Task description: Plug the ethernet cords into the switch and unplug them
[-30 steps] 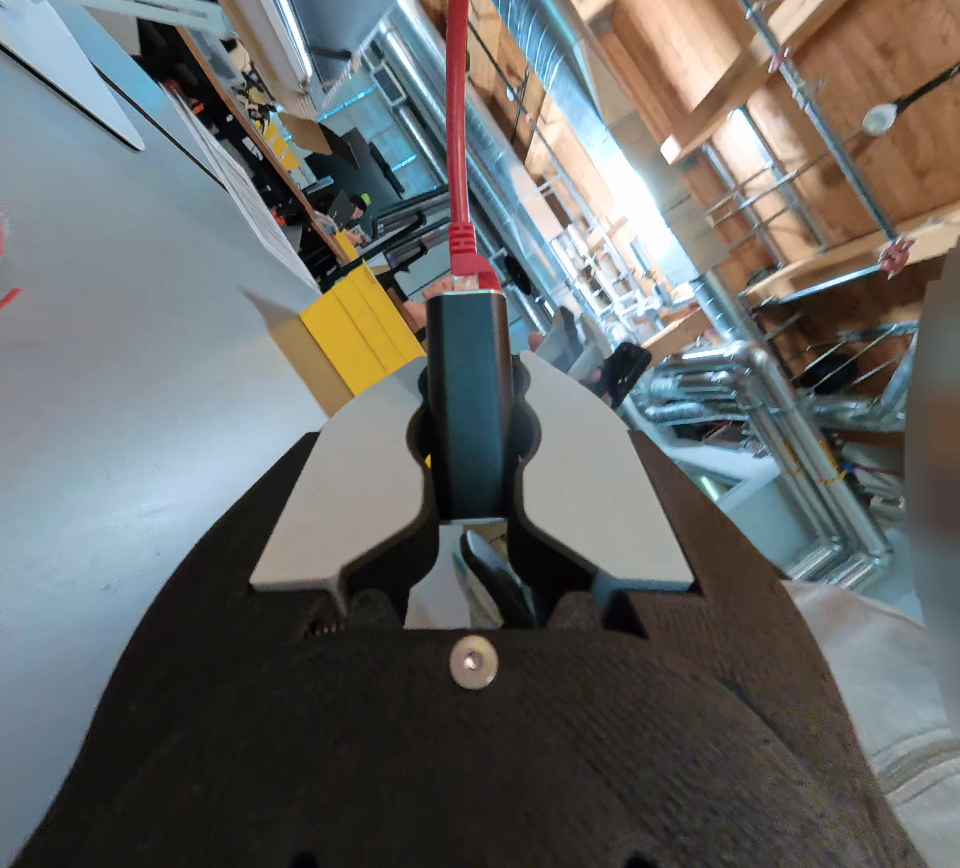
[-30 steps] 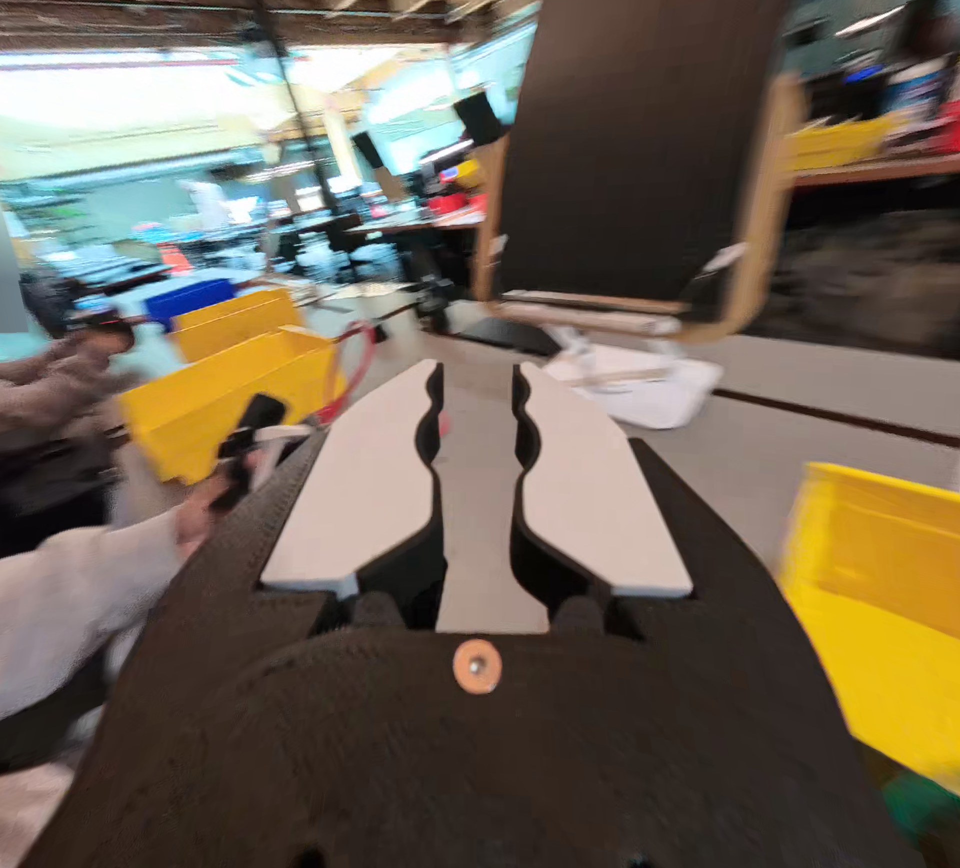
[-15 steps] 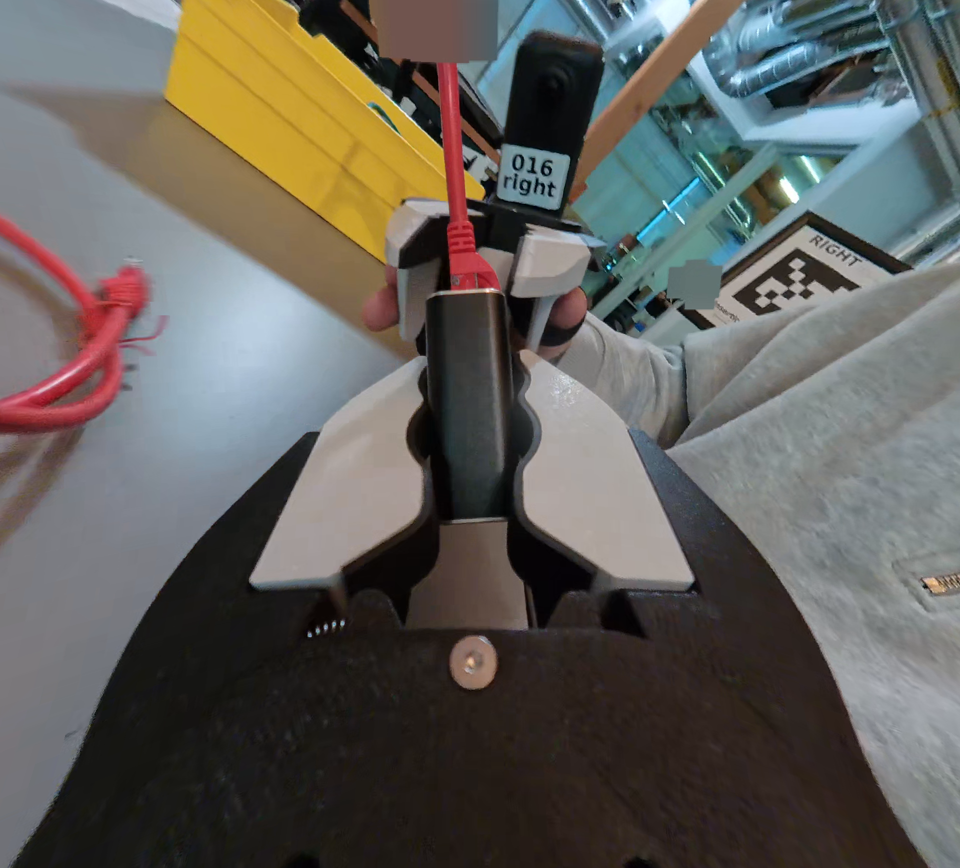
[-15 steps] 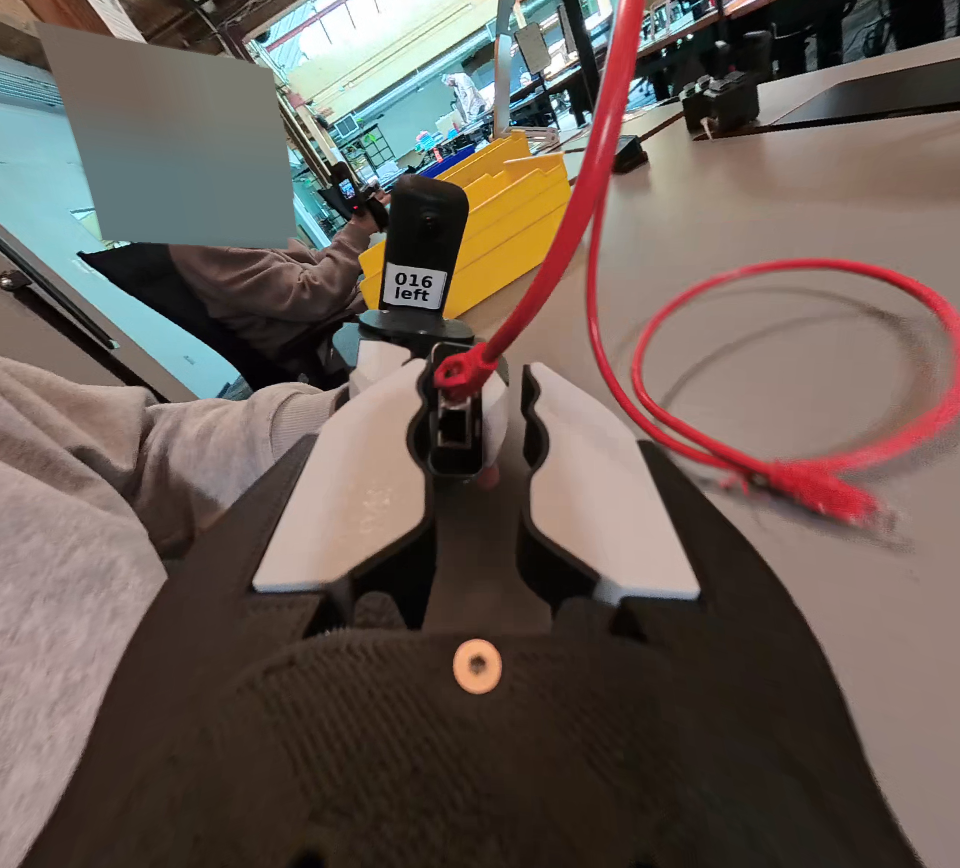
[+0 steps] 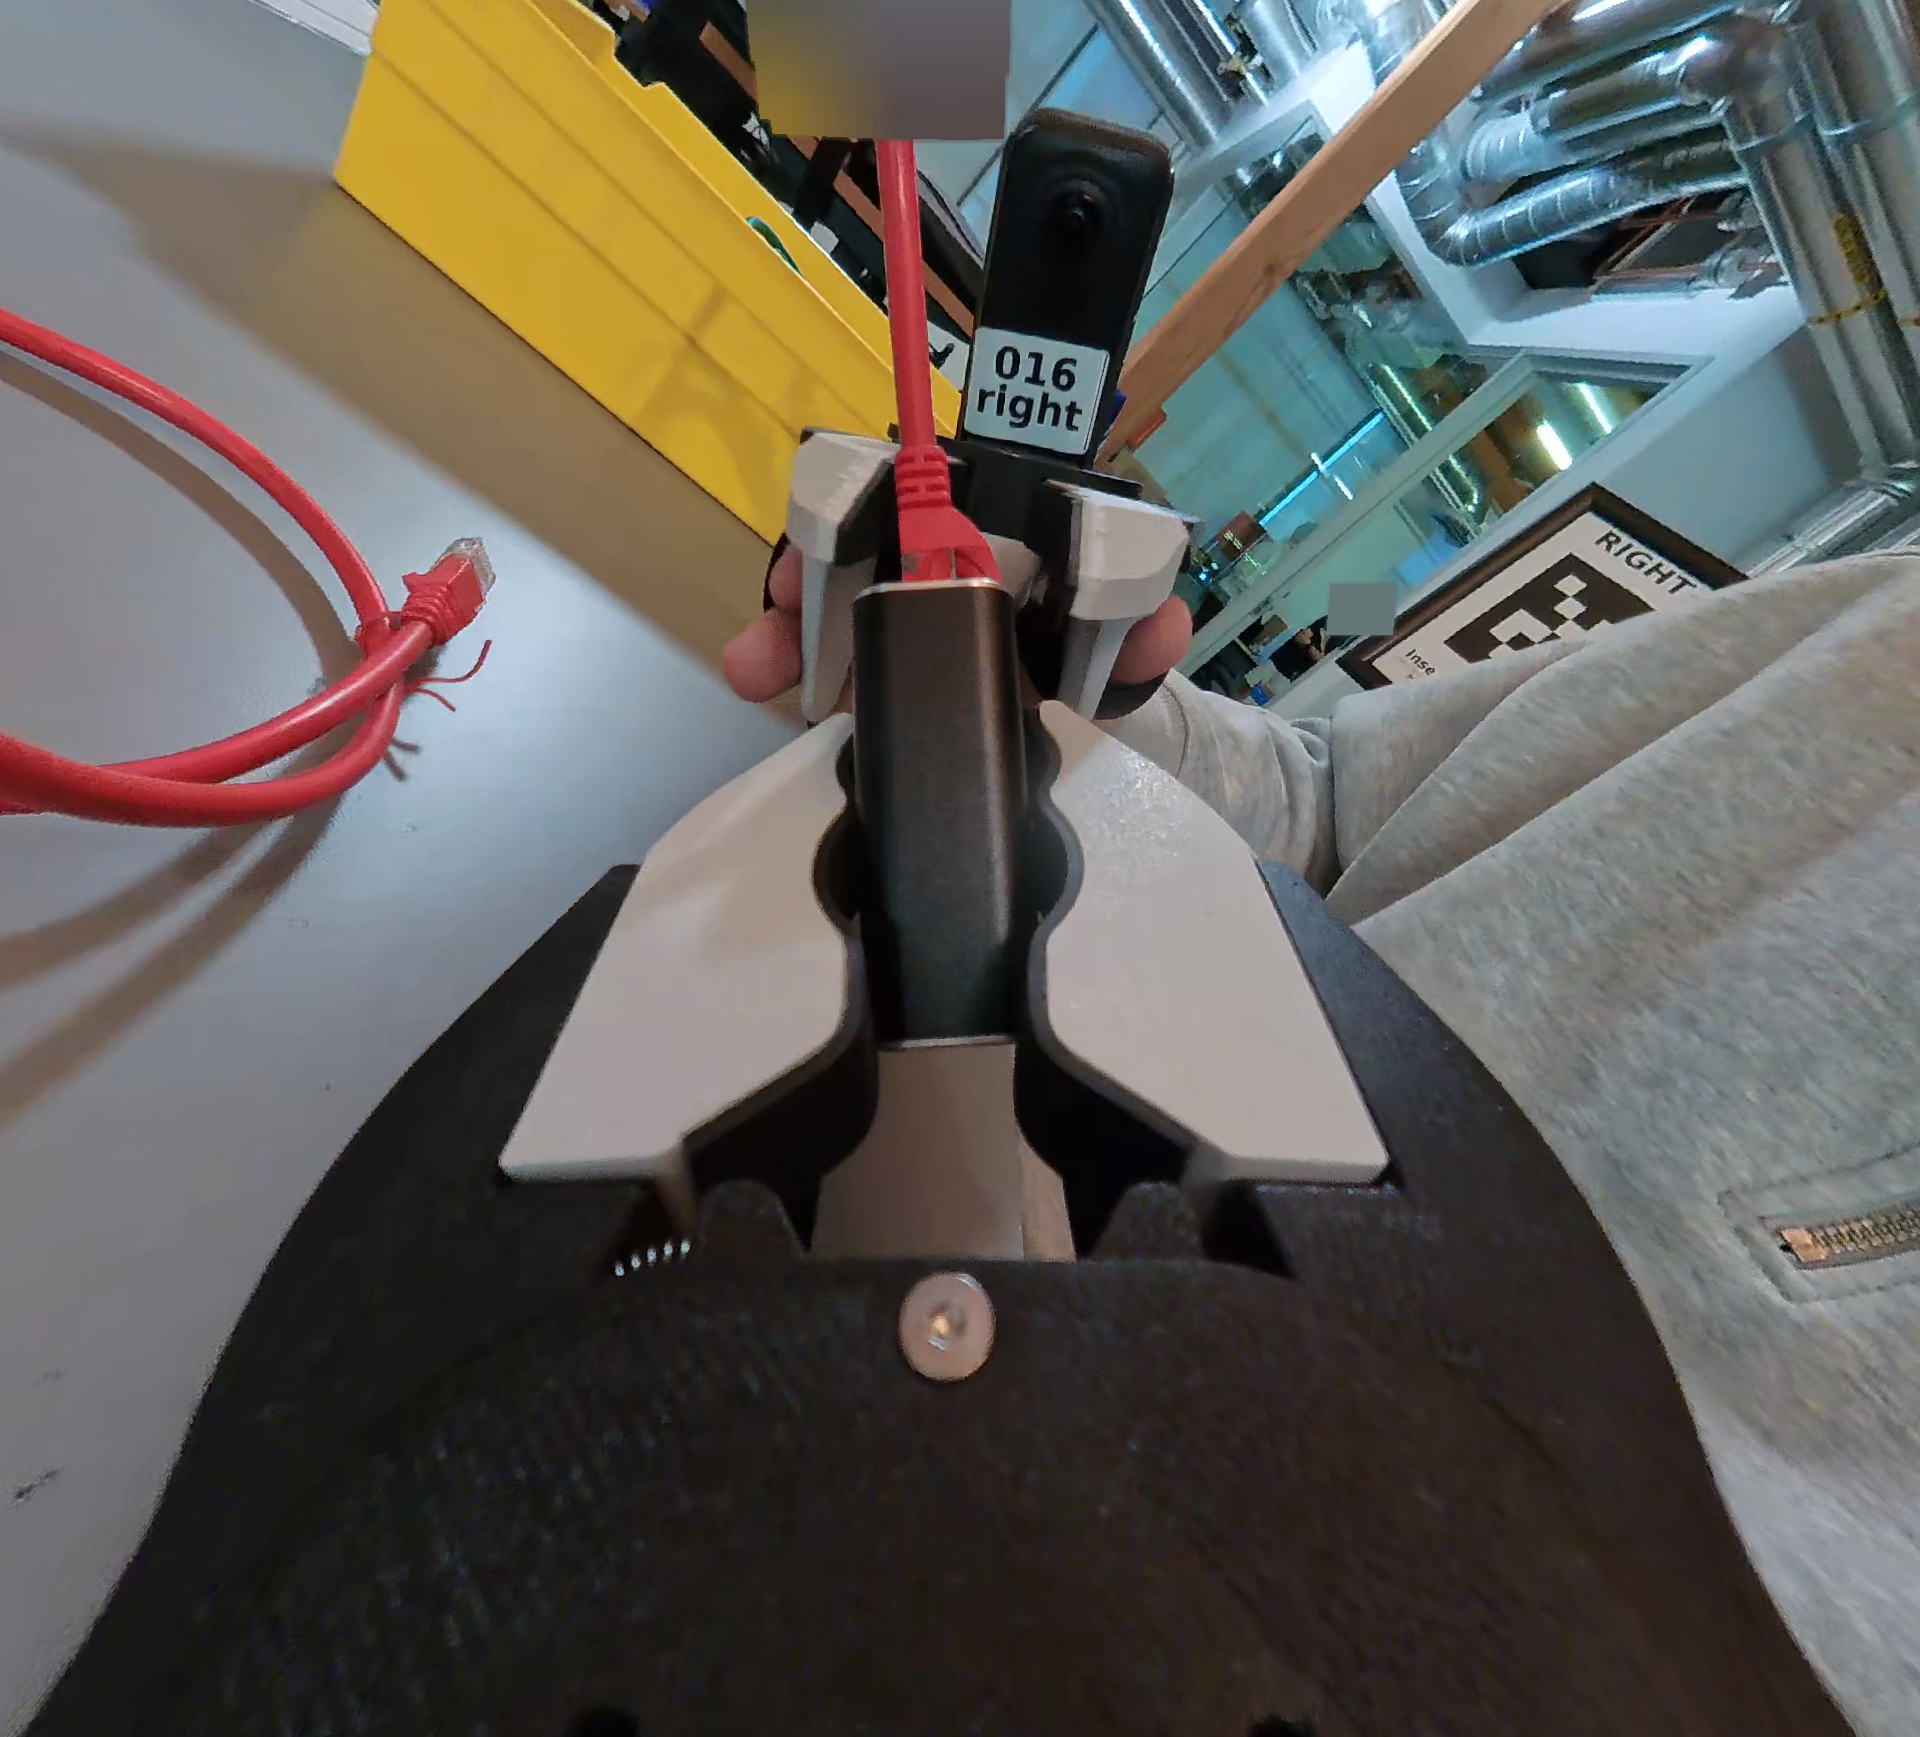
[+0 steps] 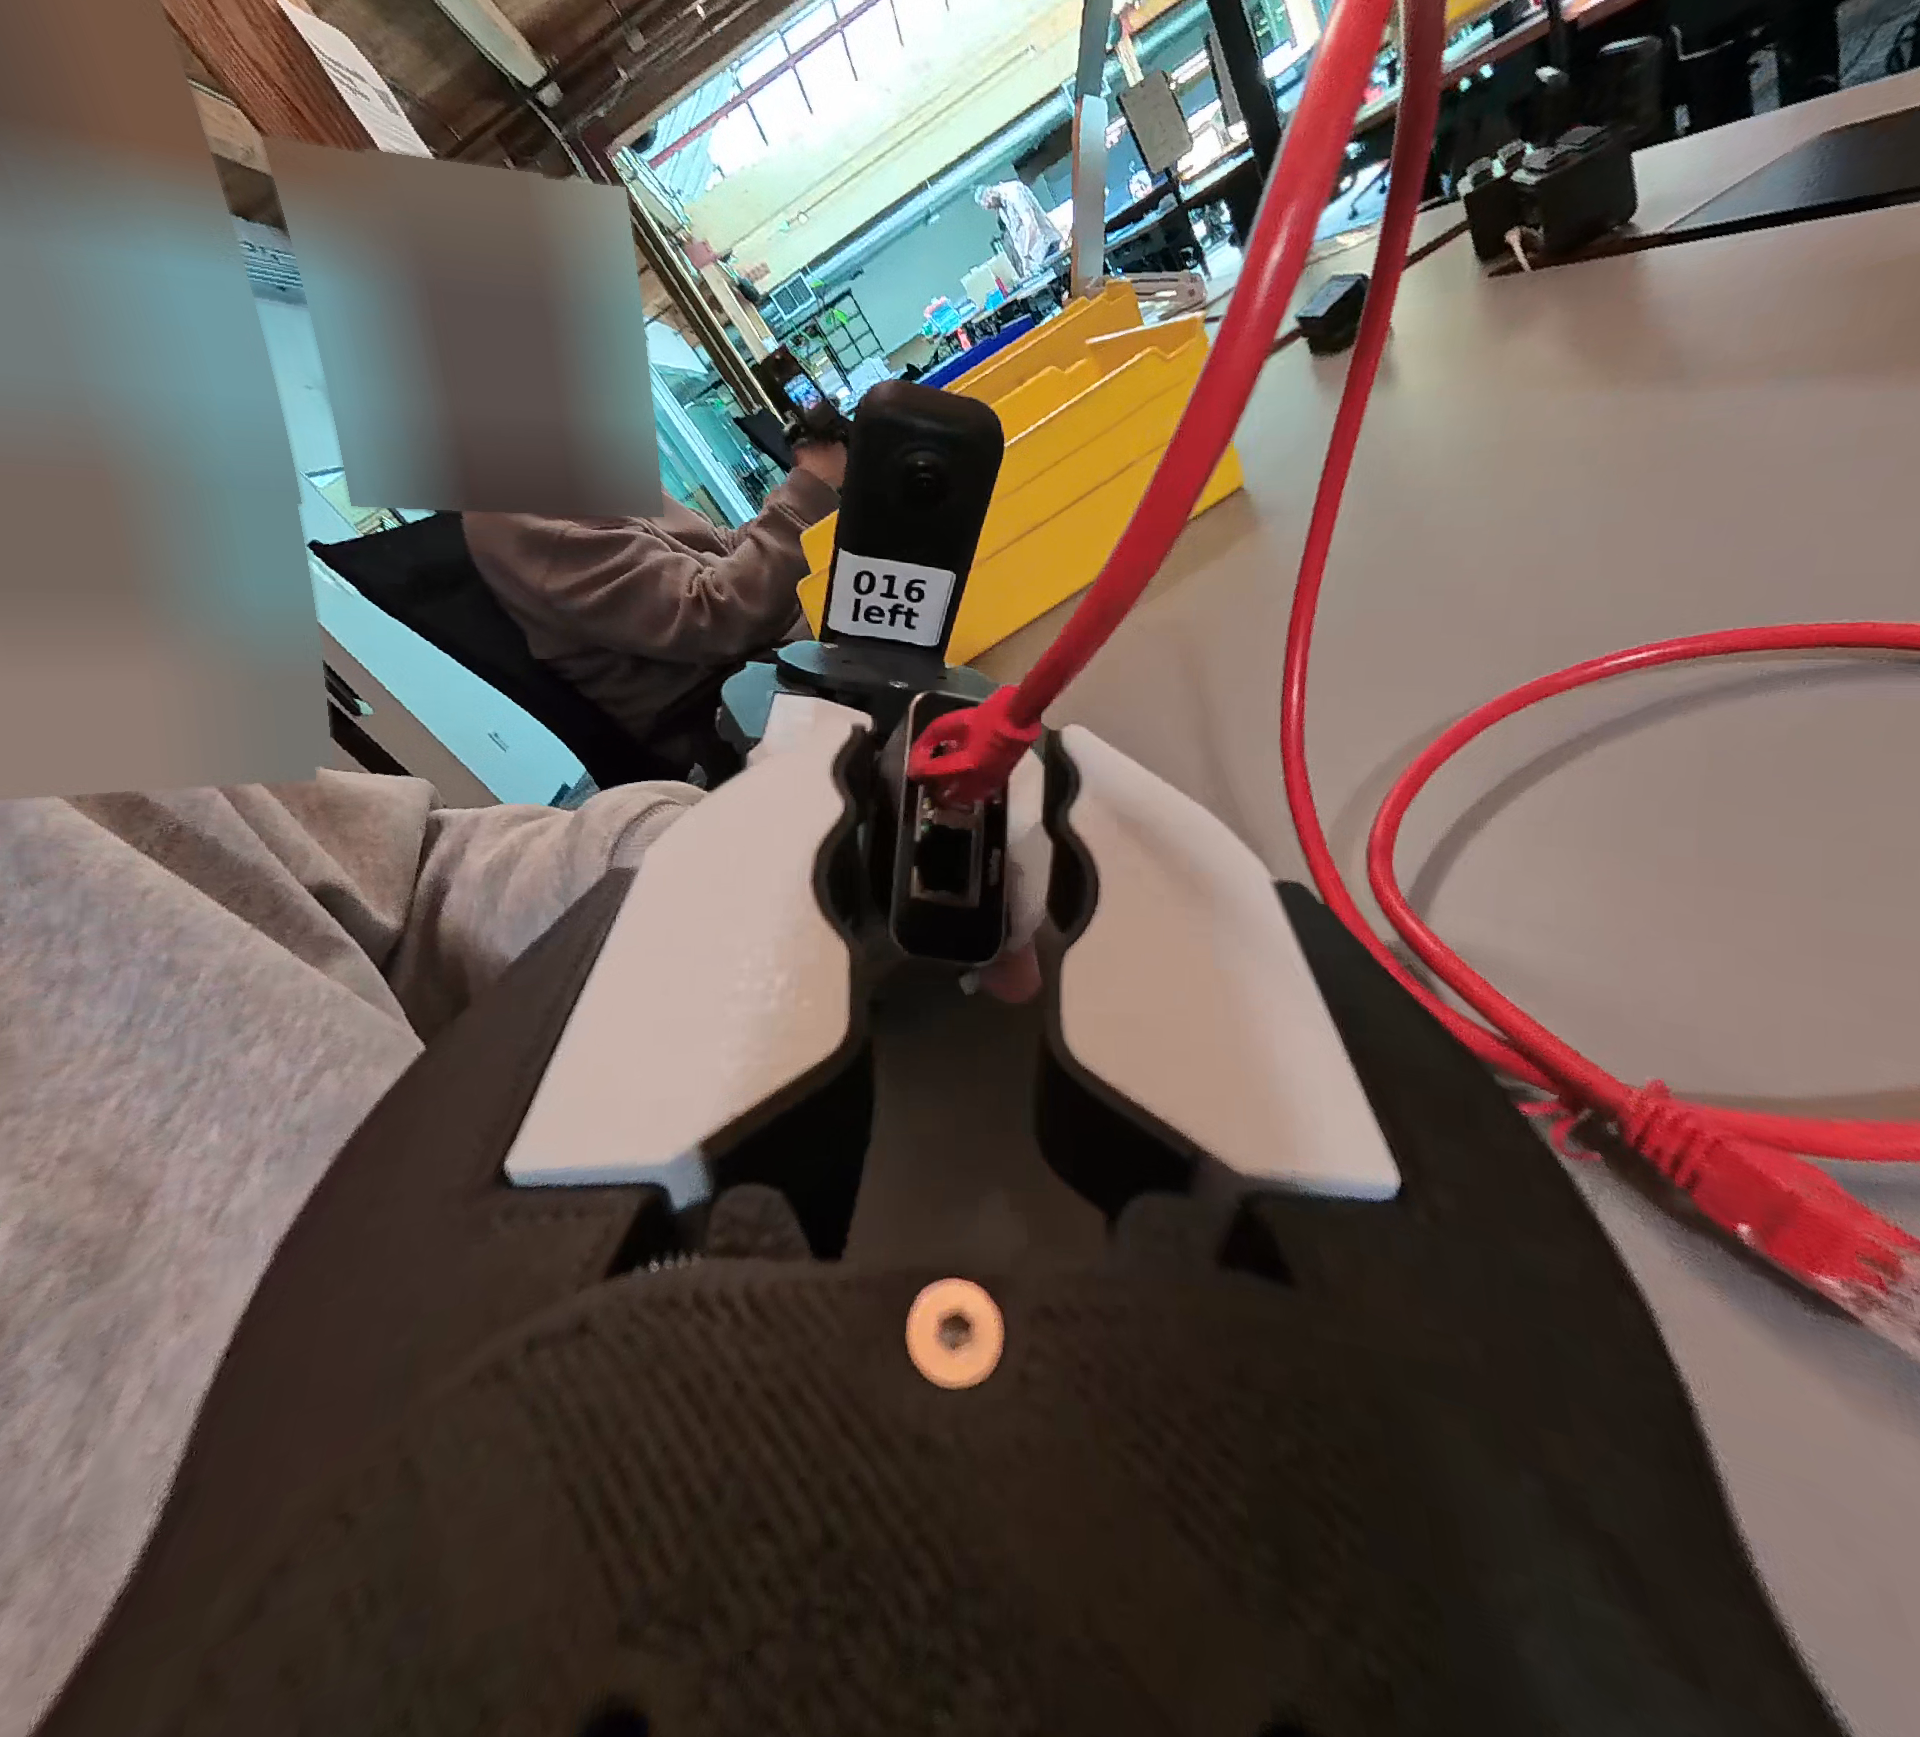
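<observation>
Here white labels (image 5: 1029,399) bearing print sit on both grippers' black cameras (image 6: 914,503).

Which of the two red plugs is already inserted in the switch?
The plug at the switch; the other plug lies loose on the table.

My left tongs (image 5: 940,814) clamp the black switch (image 5: 935,814); red cord (image 5: 902,316) plugged into its far end, right tongs (image 5: 987,586) just beyond.

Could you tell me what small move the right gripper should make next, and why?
Probably shut the right gripper on the red plug. Its fingers are open on either side of the plug, which is seated in the switch that the left gripper clamps, so gripping would let it pull out.
</observation>
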Action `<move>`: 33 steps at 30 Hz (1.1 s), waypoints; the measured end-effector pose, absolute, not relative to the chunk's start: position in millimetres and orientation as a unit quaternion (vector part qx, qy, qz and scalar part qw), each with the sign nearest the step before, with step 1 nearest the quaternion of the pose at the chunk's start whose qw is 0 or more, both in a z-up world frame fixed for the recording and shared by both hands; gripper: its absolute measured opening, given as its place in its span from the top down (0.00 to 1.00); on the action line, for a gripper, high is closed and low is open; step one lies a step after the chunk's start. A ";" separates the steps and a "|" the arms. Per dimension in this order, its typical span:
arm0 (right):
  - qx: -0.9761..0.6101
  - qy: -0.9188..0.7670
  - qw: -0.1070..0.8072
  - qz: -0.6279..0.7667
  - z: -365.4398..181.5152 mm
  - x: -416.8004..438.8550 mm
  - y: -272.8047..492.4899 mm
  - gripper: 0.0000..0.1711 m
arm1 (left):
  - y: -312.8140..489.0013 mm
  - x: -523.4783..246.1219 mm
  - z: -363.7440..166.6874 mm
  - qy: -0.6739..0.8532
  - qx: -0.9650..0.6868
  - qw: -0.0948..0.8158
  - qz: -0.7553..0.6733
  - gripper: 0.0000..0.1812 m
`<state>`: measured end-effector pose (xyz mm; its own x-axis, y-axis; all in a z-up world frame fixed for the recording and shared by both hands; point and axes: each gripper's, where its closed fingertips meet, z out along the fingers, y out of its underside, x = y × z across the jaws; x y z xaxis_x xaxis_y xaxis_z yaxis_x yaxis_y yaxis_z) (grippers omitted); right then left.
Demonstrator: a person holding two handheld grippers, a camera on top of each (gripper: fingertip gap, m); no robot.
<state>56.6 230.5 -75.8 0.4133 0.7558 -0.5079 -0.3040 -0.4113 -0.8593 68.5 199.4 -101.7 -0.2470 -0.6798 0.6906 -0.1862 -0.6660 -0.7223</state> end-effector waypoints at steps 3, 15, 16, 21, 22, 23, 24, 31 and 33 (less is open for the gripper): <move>-0.651 -0.169 0.527 0.519 -71.1 58.0 229.9 0.83 | 199.4 67.9 -100.4 0.377 -0.587 0.195 -0.690 0.86; -0.620 -0.175 0.547 0.535 -58.7 53.1 221.2 0.86 | 190.1 72.1 -85.7 0.393 -0.564 0.282 -0.669 0.86; -0.620 -0.176 0.547 0.534 -58.8 52.5 221.1 0.85 | 189.8 72.0 -84.4 0.391 -0.562 0.284 -0.671 0.86; -0.615 -0.176 0.559 0.528 -55.9 51.0 220.8 0.88 | 189.8 72.7 -82.7 0.376 -0.563 0.283 -0.679 0.86; -0.615 -0.176 0.561 0.526 -55.6 50.4 220.8 0.88 | 189.5 72.3 -82.0 0.372 -0.561 0.279 -0.685 0.86; -0.615 -0.175 0.558 0.529 -55.6 49.7 220.8 0.89 | 188.7 72.2 -82.1 0.371 -0.560 0.273 -0.689 0.86; -0.615 -0.174 0.554 0.534 -55.8 49.2 220.7 0.89 | 188.0 72.4 -83.2 0.371 -0.561 0.266 -0.691 0.86; -0.638 -0.202 0.513 0.537 -66.2 42.9 217.0 0.91 | 190.3 70.8 -86.7 0.392 -0.562 0.275 -0.674 0.79; -0.646 -0.228 0.513 0.517 -68.8 41.5 214.8 0.92 | 191.1 68.9 -85.8 0.395 -0.560 0.272 -0.676 0.80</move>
<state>41.5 214.8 -68.8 0.3605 0.8254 -0.4344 -0.2353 -0.3701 -0.8987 68.9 191.1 -85.8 -0.2257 -0.8094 0.5422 -0.0745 -0.5406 -0.8380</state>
